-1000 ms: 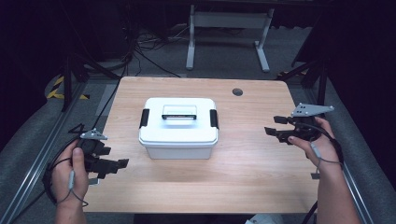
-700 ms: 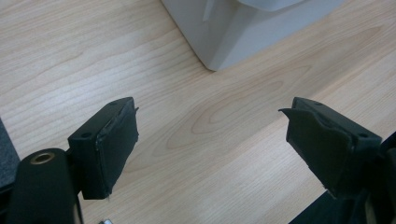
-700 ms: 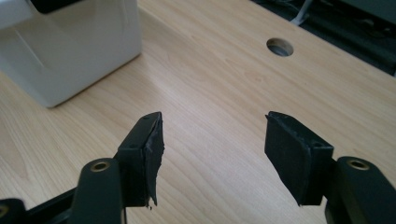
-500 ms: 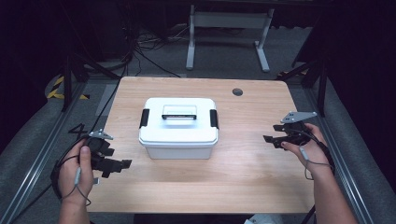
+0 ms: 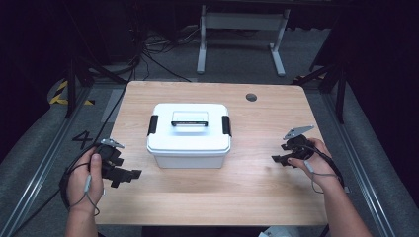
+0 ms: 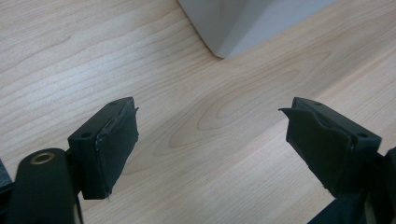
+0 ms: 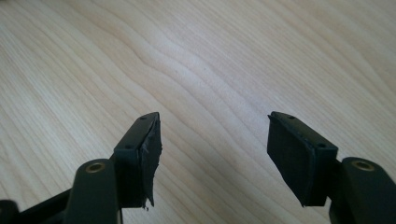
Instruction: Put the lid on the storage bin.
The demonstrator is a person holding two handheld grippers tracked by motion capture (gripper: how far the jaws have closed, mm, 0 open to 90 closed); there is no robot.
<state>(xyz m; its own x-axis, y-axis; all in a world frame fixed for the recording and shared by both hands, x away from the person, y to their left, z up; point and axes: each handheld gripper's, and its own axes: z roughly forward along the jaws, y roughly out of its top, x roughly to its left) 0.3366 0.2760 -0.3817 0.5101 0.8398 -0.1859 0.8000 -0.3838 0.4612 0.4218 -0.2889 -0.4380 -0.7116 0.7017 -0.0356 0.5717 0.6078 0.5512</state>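
Overhead, a light wooden desk with rounded corners is seen on a grey floor, and a small dark round hole is set into its top toward 1 o'clock. Beyond the far edge, at 12 o'clock, the white legs of a frame and a tangle of dark cables are made out against a dark room. Yellow and black tape is laid on the floor at 10 o'clock.

A white lidded plastic box is placed near the middle of the desk, slightly toward 11 o'clock. Black latches are fitted at both of its short ends, and a folded handle with a dark outline is set into the lid.

The left gripper is held at 8 o'clock, near the box's corner, its jaws spread wide over bare wood with nothing between them. The right gripper is held at 4 o'clock, well apart from the box, its jaws likewise spread and empty.
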